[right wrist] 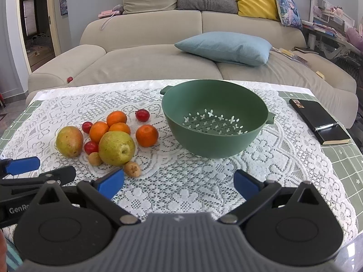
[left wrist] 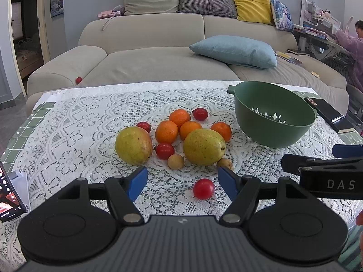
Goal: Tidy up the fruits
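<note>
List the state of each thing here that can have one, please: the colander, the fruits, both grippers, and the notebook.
Green colander: upright, empty.
Fruit pile: loose on the lace cloth, outside the colander.
Stray red fruit: alone, in front of the left gripper.
Left gripper: fingers open, holding nothing.
Right gripper: fingers open, holding nothing.
Black notebook: closed, a pen on it.

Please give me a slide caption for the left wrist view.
Open left tongs face a red fruit, with pears, oranges and an empty colander beyond.

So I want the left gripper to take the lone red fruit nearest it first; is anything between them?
Nothing visible: the left gripper is open, and the red fruit lies alone on the lace tablecloth just ahead.
</note>
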Tool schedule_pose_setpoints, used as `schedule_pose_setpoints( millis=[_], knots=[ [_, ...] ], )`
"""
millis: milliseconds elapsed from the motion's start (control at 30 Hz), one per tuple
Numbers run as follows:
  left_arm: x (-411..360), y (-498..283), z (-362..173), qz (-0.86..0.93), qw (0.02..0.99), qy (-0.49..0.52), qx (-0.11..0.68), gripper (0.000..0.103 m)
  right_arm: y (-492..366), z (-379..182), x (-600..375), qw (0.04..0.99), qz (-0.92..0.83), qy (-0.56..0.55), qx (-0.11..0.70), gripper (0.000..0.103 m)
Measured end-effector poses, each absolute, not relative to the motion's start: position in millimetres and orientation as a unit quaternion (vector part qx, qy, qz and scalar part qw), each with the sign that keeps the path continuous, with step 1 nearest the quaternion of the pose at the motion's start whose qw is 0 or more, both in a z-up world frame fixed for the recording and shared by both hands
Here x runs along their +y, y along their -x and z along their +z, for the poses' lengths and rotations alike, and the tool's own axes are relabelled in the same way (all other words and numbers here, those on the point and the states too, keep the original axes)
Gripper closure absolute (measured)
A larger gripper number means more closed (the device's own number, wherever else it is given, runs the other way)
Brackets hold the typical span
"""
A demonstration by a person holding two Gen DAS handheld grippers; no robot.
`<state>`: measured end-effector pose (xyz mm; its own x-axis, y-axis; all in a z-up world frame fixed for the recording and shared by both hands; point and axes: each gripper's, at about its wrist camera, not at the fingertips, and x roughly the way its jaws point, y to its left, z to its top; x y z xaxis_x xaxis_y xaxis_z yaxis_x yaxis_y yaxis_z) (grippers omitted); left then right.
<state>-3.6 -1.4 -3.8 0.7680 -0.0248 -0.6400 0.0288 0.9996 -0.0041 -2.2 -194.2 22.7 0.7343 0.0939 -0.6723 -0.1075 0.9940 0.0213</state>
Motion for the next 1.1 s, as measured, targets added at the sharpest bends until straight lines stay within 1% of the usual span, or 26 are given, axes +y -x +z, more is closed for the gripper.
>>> schedule_pose_setpoints(
  millis=[1100],
  knots=[
    [1.5,2.5,-1.7,-0.016,0.941,0.001,0.338,0.019,-0.3,24.1,-191.2,0.930,0.054,0.011,0.363,0.004]
  ],
)
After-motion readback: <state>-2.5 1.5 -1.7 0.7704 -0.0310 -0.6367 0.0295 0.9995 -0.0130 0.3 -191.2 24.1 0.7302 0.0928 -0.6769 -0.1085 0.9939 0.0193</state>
